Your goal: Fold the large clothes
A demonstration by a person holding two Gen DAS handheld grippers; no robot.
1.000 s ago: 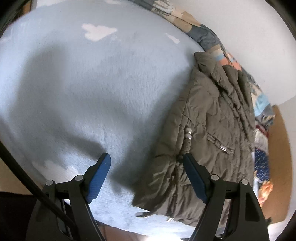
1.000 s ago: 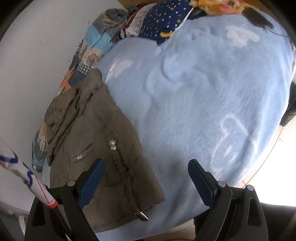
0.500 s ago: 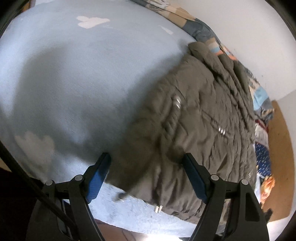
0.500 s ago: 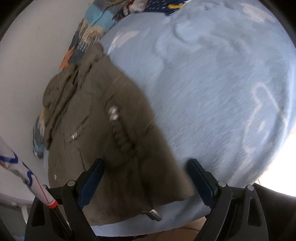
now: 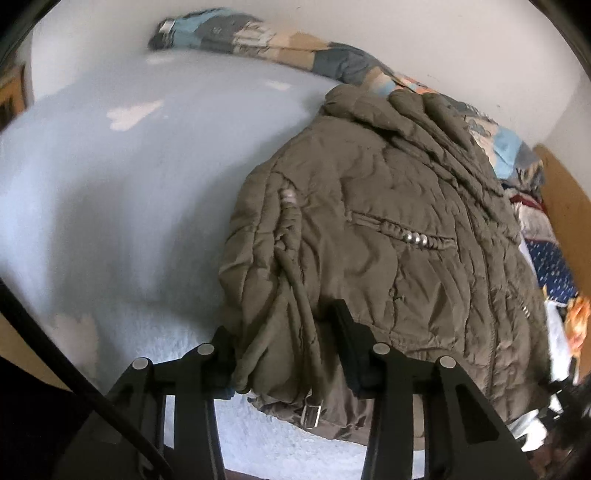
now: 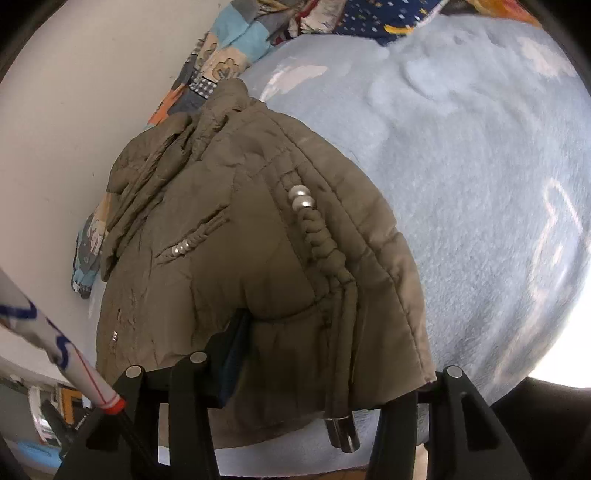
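An olive-brown padded jacket point(image 5: 388, 236) lies folded on a light blue fleece blanket point(image 5: 110, 192), collar toward the wall, braided drawcords with silver beads running down to its hem. My left gripper point(image 5: 284, 350) is shut on the jacket's hem, fabric bunched between its fingers. In the right wrist view the same jacket point(image 6: 240, 240) fills the middle, and my right gripper point(image 6: 325, 365) is closed on its hem too, the fabric draped over the right finger and hiding it.
A patchwork quilt point(image 5: 295, 48) lies along the white wall behind the jacket. A pile of patterned clothes point(image 6: 369, 18) sits at the far end of the blanket point(image 6: 480, 166). A wooden bed frame point(image 5: 561, 192) shows at right. A white pole point(image 6: 55, 339) crosses the right view's lower left.
Both grippers moved forward onto the jacket's near hem and went from wide open to closed on it. The hem is now lifted and bunched.
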